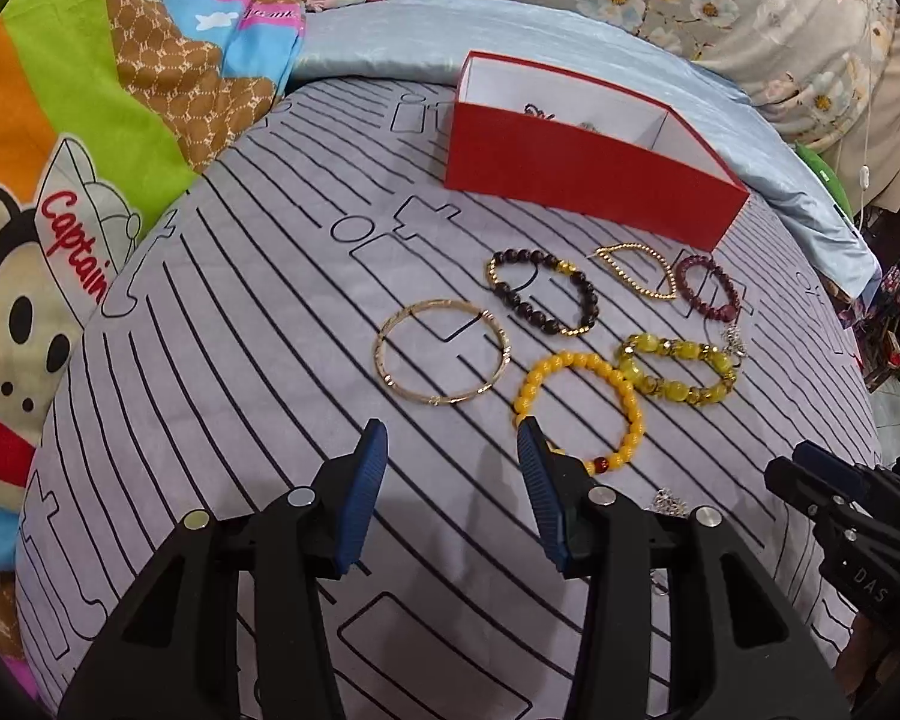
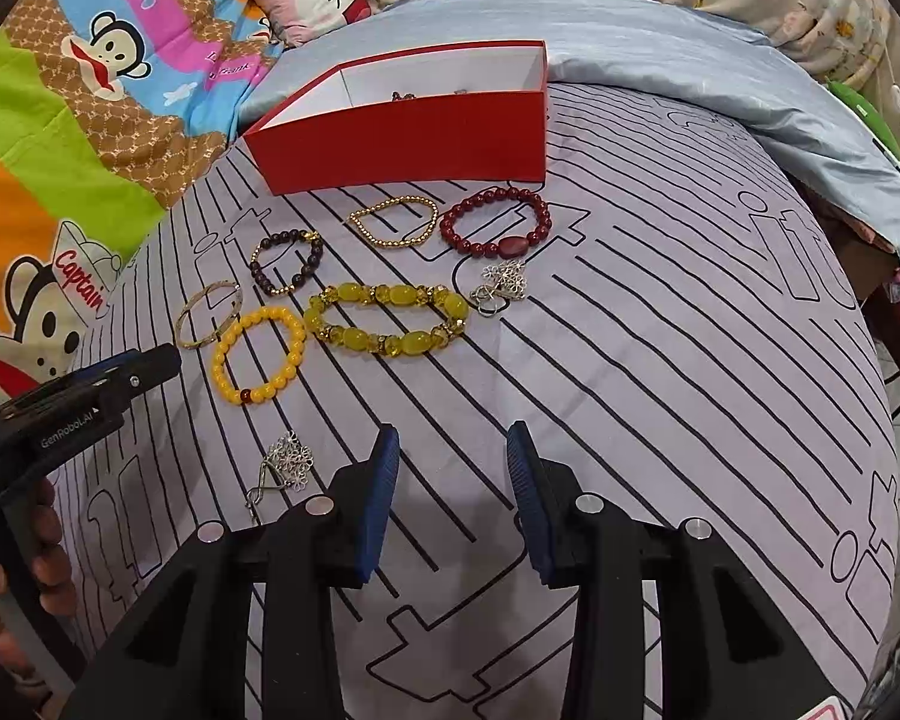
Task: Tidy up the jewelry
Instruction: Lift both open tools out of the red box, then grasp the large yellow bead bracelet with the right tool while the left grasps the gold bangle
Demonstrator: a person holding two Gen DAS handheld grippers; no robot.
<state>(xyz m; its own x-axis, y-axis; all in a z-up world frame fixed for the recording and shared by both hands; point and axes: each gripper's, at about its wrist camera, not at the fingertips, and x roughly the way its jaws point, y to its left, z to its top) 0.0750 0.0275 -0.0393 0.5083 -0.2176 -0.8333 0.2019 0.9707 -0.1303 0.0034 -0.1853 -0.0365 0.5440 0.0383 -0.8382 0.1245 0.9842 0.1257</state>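
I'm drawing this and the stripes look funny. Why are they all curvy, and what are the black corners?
Both views are fisheye: the straight lines on the striped sheet bow outward and the lens rim blackens the corners. In the right wrist view, a soft shadow lies under the right hand-held gripper; the bracelets look sharp.

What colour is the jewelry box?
Red outside, white inside; the box shows best in the right wrist view.

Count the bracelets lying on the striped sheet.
6: gold bangle, dark bead bracelet, orange-yellow bead bracelet, chunky yellow bracelet, gold bead bracelet, red bead bracelet. The red box may hide more.
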